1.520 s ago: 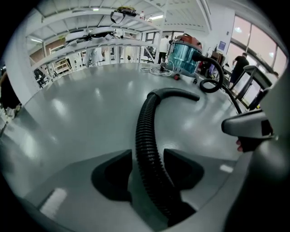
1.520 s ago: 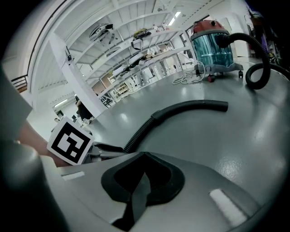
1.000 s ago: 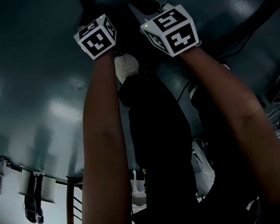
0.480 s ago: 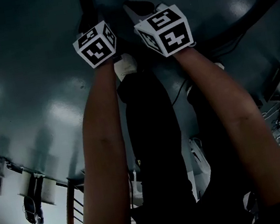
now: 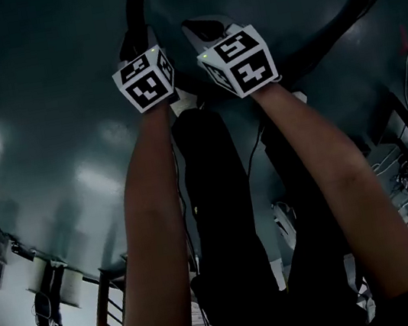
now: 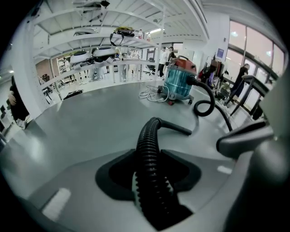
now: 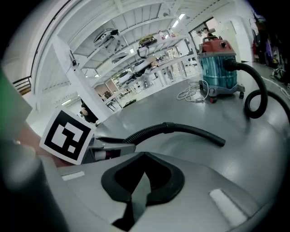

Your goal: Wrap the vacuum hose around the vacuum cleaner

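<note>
My left gripper [image 6: 152,190], jaws just closing, clamps the black ribbed vacuum hose [image 6: 148,136]; right gripper [image 7: 141,183] pinched together, empty. Next I'd carry it to the teal canister vacuum cleaner [image 6: 178,86] far beyond the fingertips

Looked dim and underexposed from the head, with soft glare on the floor [image 5: 73,165]. Ran bright under ceiling lights [image 7: 180,18] in both gripper views; blurred the near vacuum hose [image 6: 152,190]; bent hard at dark edges.
</note>
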A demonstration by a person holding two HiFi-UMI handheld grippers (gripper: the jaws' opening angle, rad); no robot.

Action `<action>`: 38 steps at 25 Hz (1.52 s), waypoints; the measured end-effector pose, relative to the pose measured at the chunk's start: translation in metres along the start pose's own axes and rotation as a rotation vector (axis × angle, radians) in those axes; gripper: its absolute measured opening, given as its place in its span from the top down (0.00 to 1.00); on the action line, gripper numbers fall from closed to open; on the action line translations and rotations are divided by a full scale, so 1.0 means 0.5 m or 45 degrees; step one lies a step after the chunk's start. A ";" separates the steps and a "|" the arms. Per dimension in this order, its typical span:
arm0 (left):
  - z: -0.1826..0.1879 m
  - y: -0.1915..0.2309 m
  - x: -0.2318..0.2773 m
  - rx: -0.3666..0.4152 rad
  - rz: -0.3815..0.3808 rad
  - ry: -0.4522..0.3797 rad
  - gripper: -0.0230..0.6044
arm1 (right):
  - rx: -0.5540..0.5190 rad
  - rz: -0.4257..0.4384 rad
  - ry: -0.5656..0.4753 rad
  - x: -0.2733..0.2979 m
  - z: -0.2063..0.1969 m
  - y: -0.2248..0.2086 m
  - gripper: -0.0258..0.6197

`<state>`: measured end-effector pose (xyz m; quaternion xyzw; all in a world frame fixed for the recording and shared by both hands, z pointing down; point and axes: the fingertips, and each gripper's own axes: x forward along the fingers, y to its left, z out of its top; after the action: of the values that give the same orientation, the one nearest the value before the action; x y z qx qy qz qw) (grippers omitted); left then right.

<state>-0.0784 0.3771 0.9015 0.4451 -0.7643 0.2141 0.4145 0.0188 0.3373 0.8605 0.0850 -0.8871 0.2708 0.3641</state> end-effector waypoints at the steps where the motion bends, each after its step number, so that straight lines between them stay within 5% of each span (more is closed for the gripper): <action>1: 0.013 -0.008 -0.018 0.010 -0.006 0.002 0.68 | 0.003 -0.003 0.009 -0.016 0.006 0.001 0.96; 18: 0.256 -0.073 -0.326 0.090 -0.126 -0.126 0.68 | -0.191 0.001 -0.028 -0.190 0.252 0.096 0.96; 25: 0.346 -0.074 -0.435 0.126 -0.167 -0.190 0.68 | -0.423 0.006 -0.048 -0.233 0.362 0.133 0.82; 30: 0.408 -0.082 -0.486 0.192 -0.235 -0.184 0.68 | -0.686 0.031 0.004 -0.247 0.418 0.160 0.63; 38: 0.492 -0.079 -0.550 0.212 -0.416 -0.200 0.69 | -1.236 -0.076 0.004 -0.235 0.539 0.216 0.39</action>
<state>-0.0818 0.3239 0.5340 0.6113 -0.6916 0.1710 0.3446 -0.0958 0.2765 0.5753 -0.0697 -0.9075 -0.1847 0.3707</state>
